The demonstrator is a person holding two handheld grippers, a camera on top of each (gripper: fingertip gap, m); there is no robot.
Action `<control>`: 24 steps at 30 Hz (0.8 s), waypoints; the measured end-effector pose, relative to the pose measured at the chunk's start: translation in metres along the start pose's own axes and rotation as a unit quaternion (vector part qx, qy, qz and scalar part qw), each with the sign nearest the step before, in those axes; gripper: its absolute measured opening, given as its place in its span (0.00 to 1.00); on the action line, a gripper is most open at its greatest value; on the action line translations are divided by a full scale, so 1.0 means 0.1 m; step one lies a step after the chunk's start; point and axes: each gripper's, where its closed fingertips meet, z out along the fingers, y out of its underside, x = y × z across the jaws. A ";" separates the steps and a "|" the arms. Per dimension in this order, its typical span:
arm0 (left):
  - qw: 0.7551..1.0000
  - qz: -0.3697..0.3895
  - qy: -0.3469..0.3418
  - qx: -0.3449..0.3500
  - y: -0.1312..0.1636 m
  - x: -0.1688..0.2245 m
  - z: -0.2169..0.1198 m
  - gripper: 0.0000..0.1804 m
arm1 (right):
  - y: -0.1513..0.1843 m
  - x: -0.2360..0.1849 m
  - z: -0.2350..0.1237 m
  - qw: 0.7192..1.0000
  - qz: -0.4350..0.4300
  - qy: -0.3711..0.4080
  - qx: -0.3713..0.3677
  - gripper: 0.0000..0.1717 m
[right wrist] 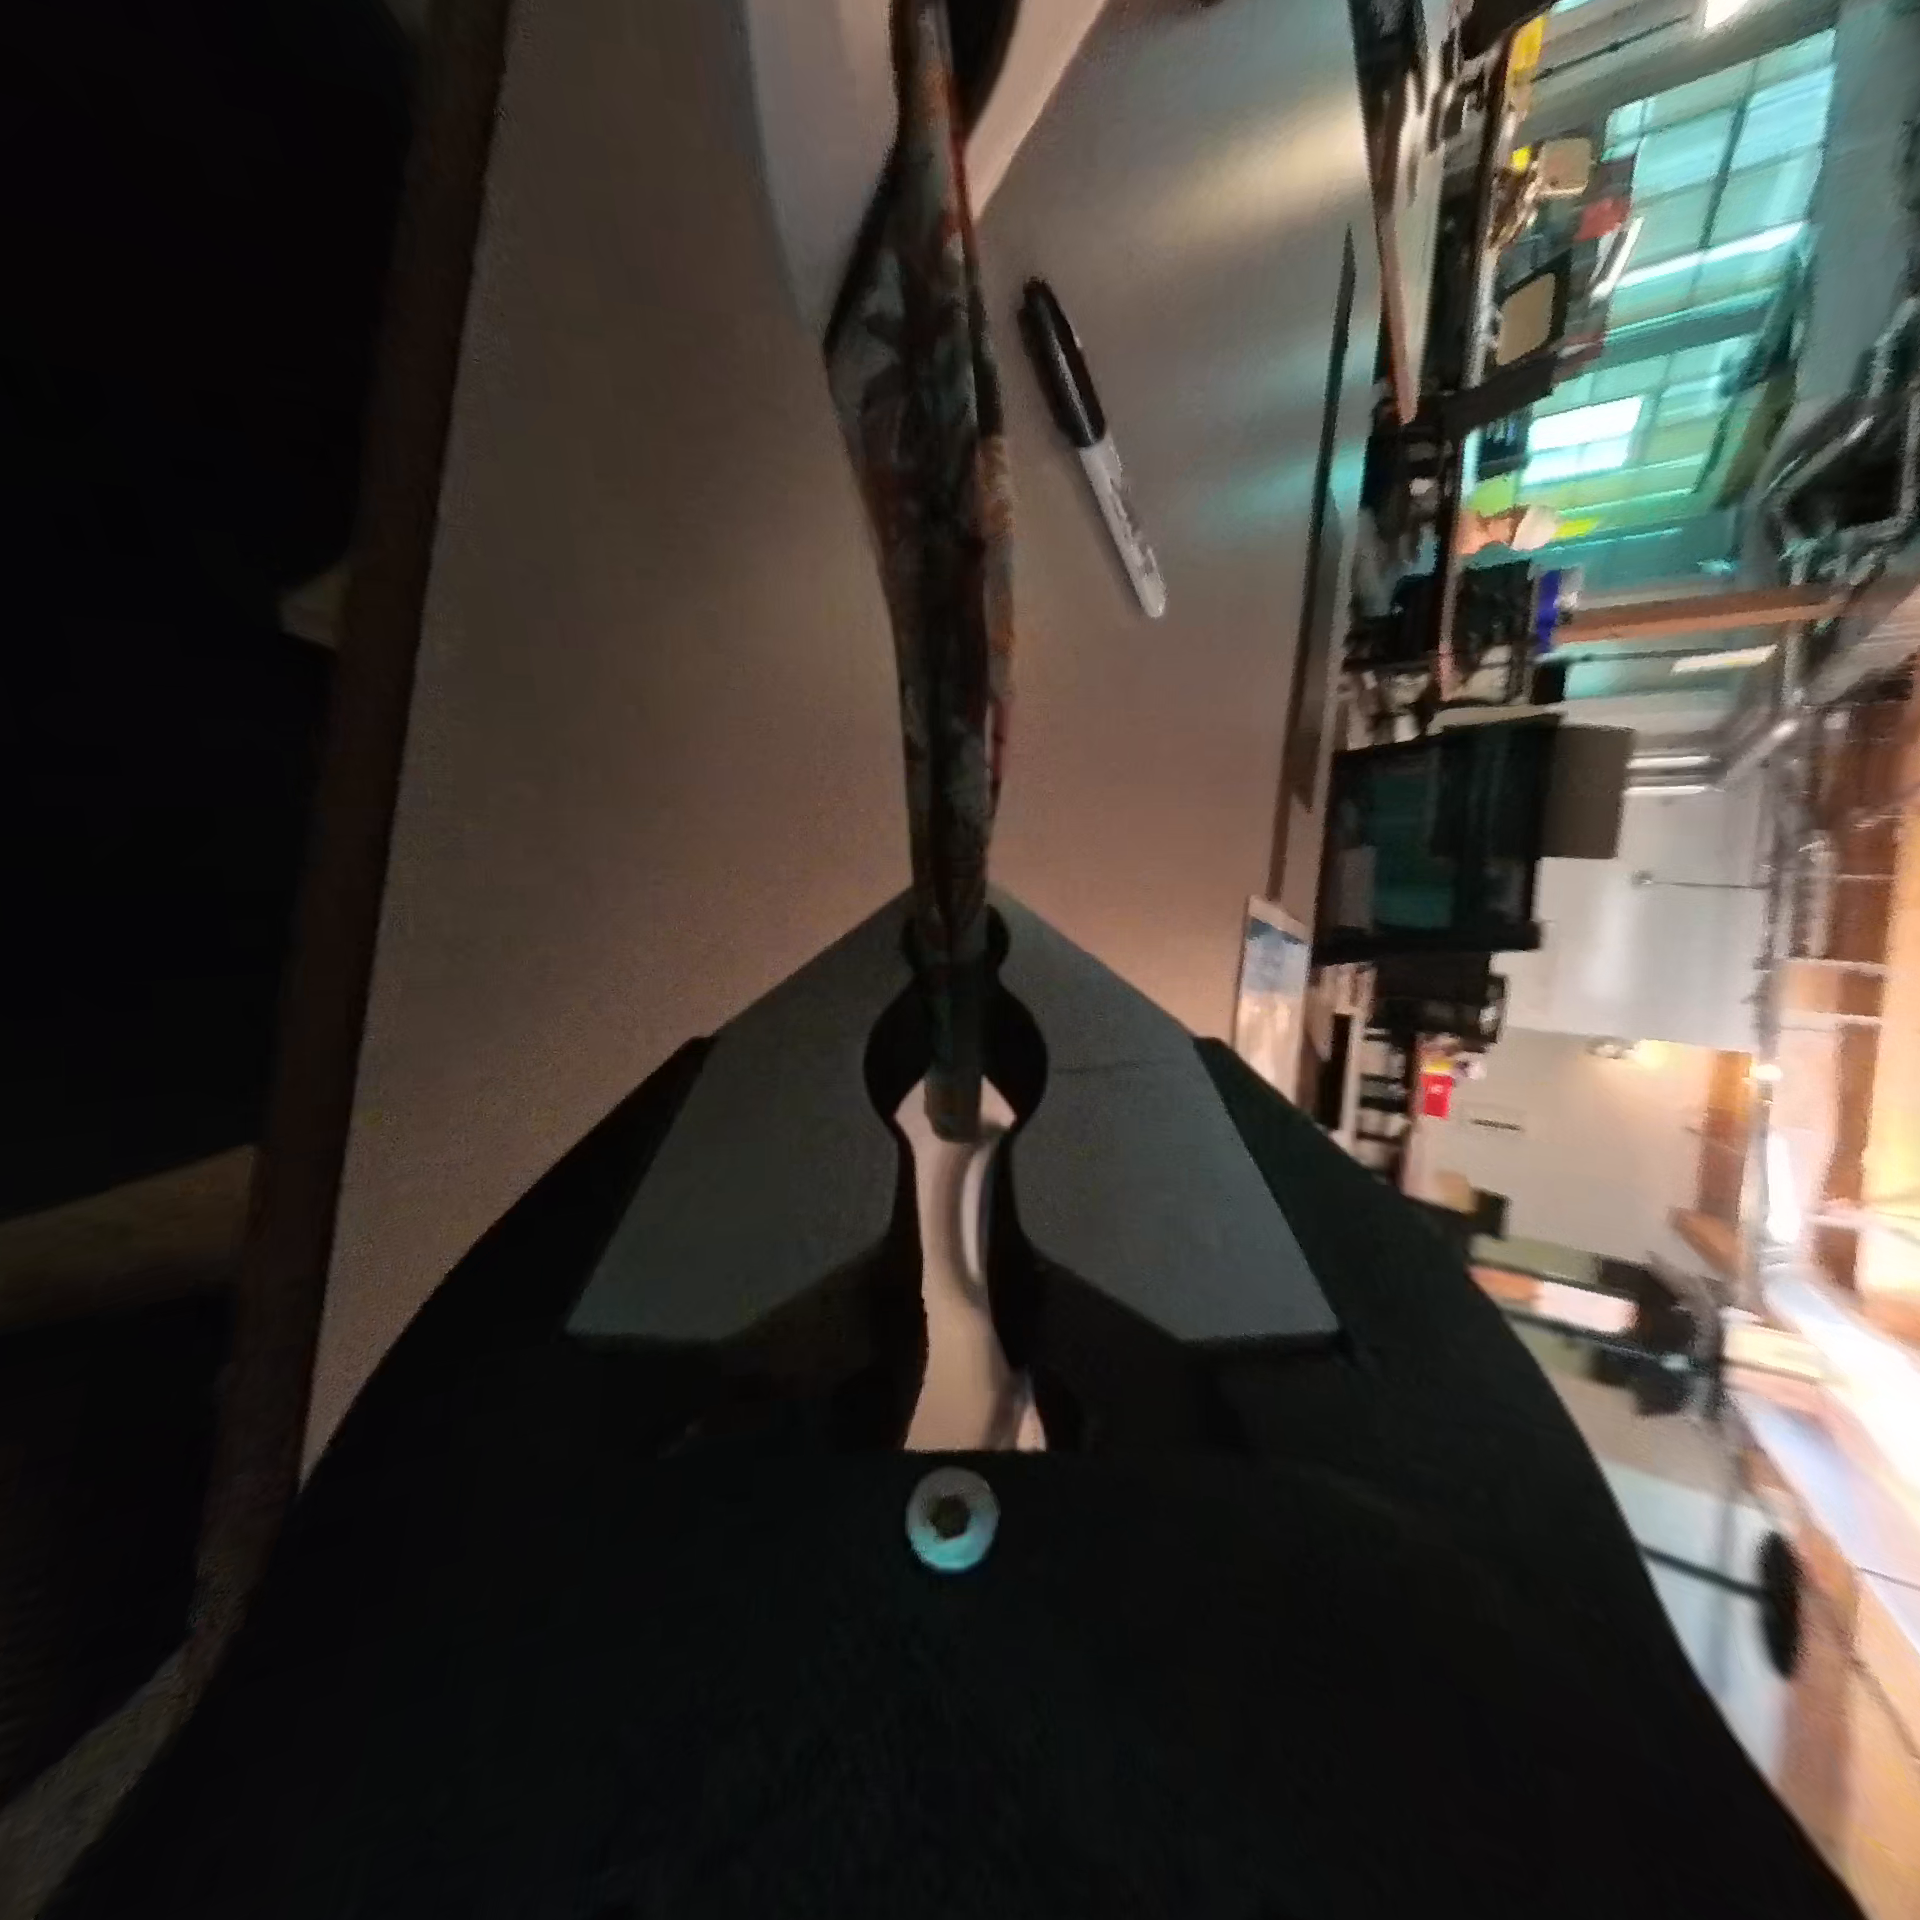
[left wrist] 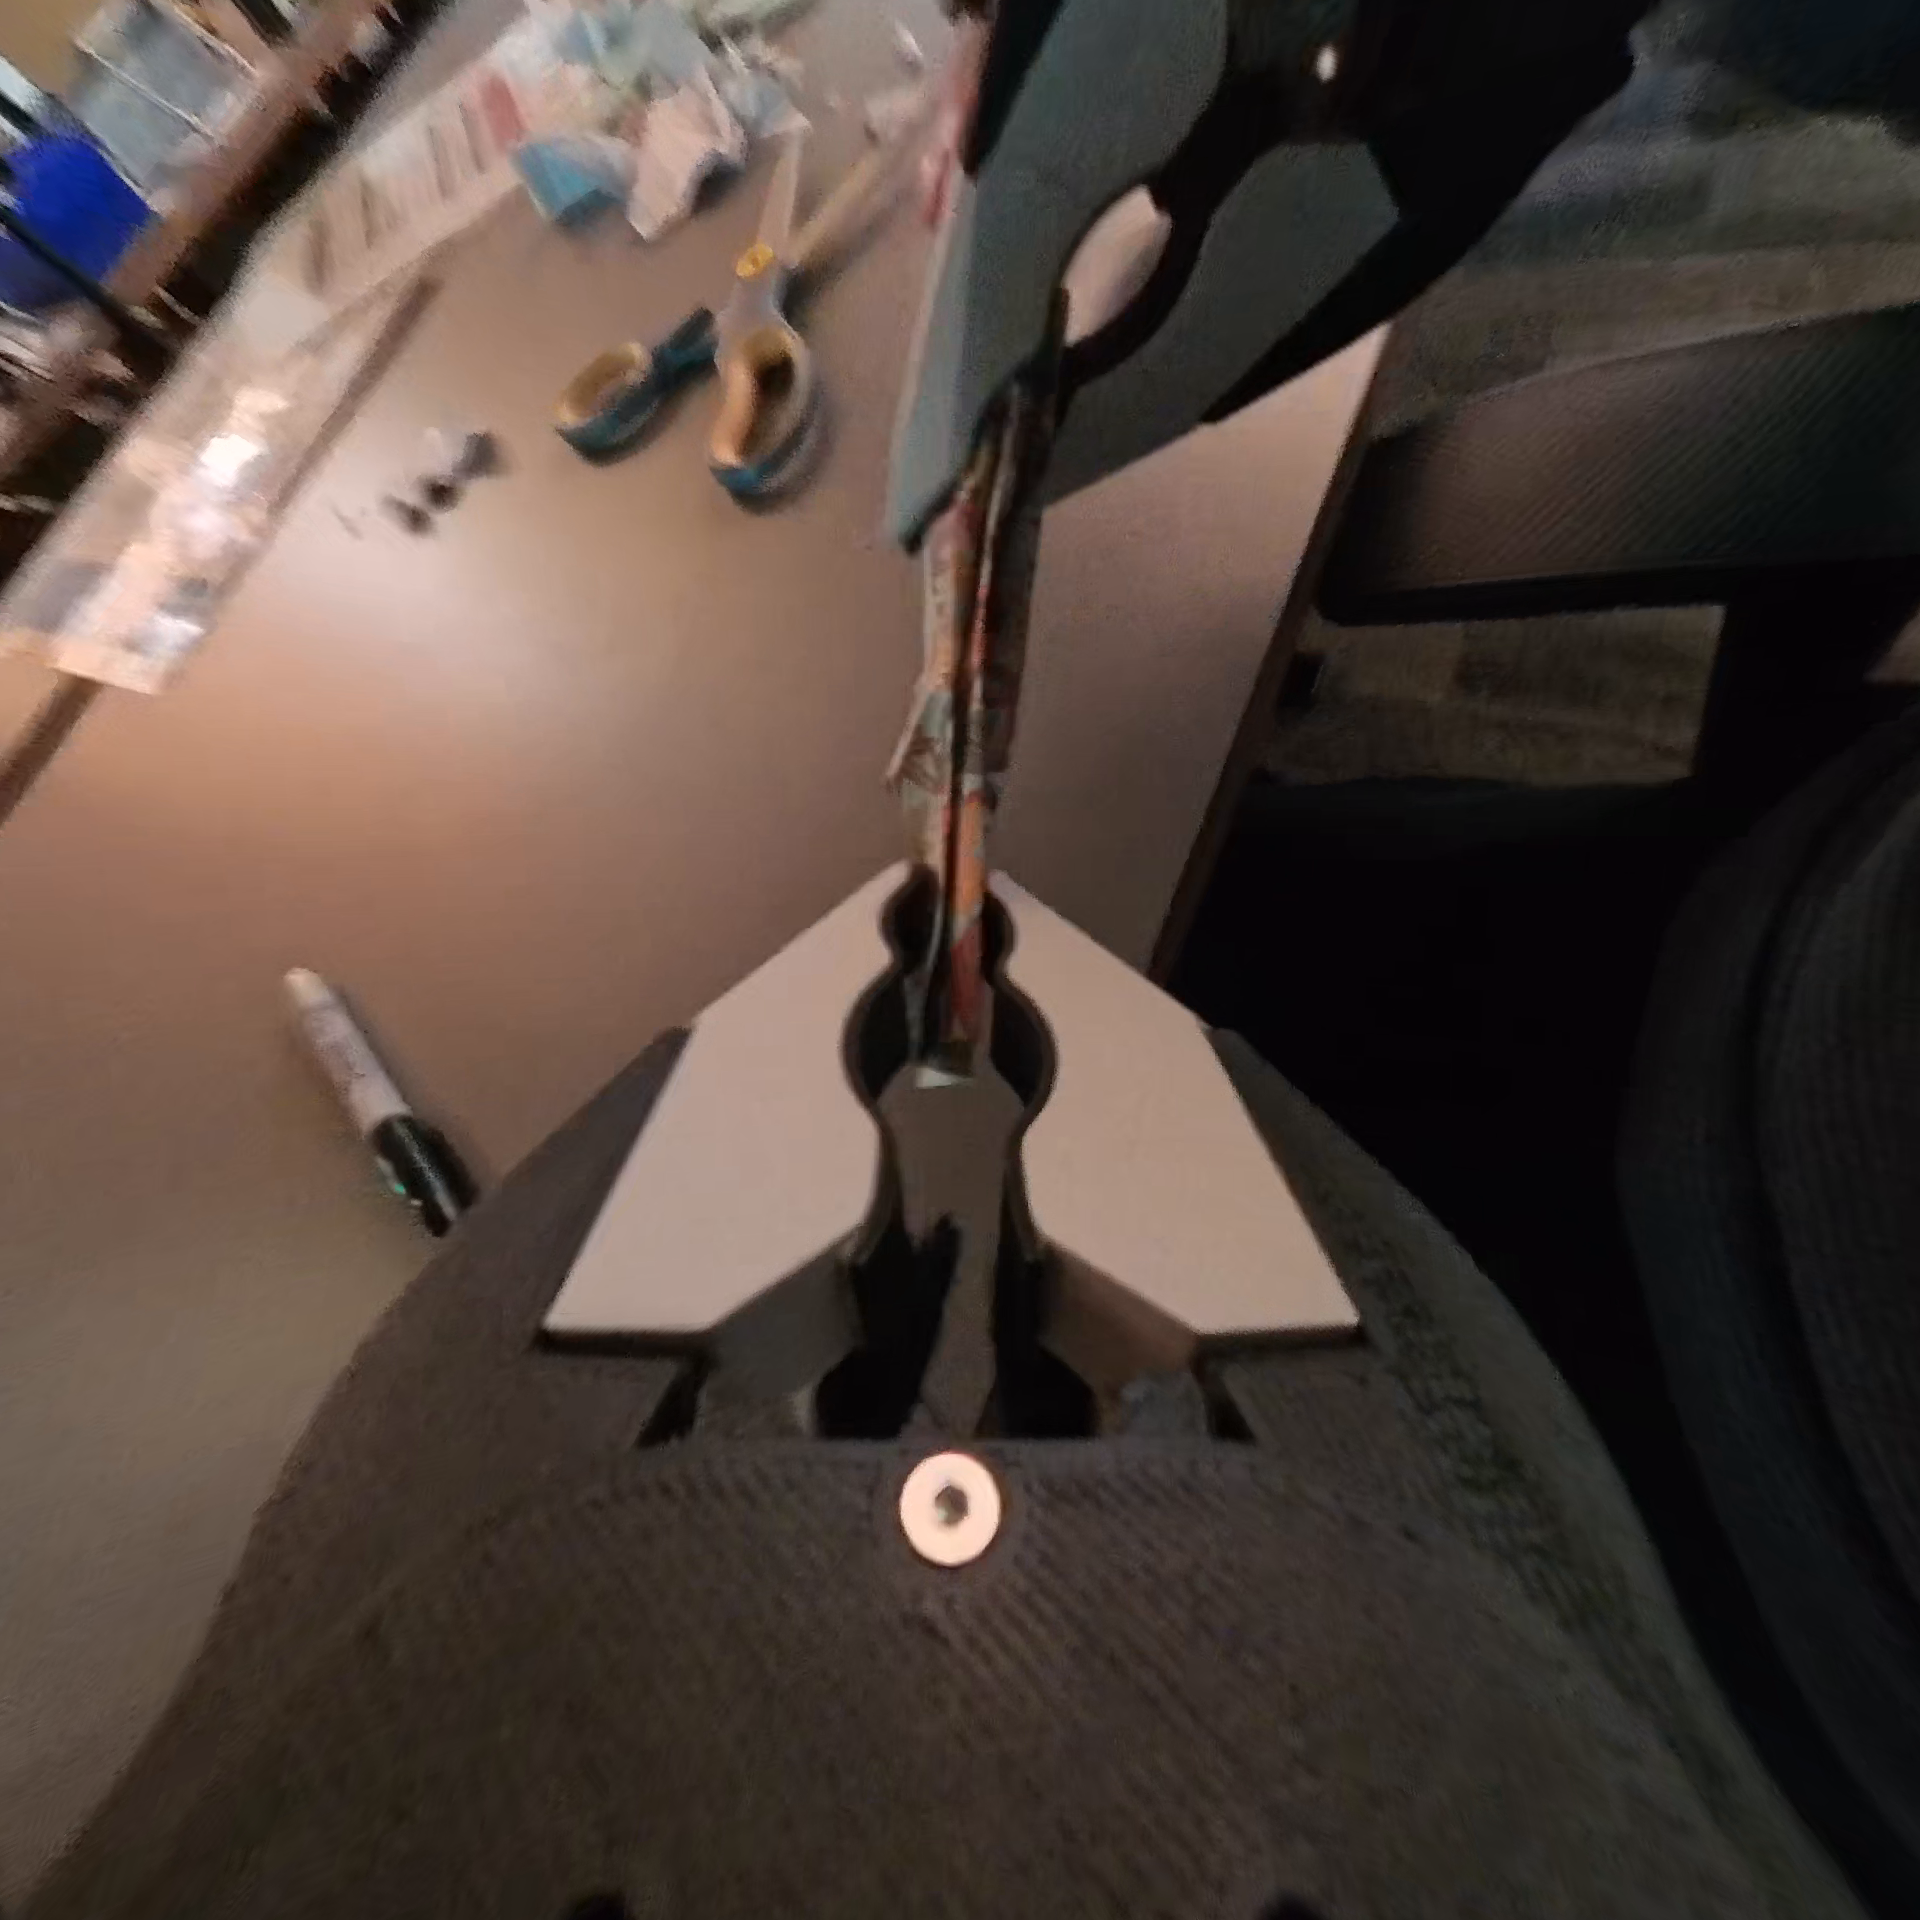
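The folded sheet of patterned paper (left wrist: pixel 961 717) hangs above the tabletop (left wrist: pixel 520 779), stretched between both grippers. The left gripper (left wrist: pixel 956 883) and right gripper (right wrist: pixel 951 914) each have jaws closed on an end. It looks light, floppy, probably easily torn; edges suit gripping.

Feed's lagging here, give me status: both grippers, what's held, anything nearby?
Left gripper and right gripper shut on opposite ends of one printed folded paper. Held above the table. Marker lies below, apart.
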 end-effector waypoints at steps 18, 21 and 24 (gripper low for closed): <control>0.904 0.309 -0.284 -0.082 -0.03 -0.40 0.06 0.21 | 0.14 0.05 -0.06 0.996 0.032 -0.071 -0.036 0.00; 0.906 0.296 -0.294 -0.071 -0.07 -0.41 0.04 0.05 | 0.13 0.05 -0.08 0.996 0.047 -0.073 -0.024 0.00; 0.906 0.284 -0.304 -0.076 -0.09 -0.45 0.05 0.00 | 0.13 0.10 -0.07 0.993 0.094 -0.066 -0.008 0.00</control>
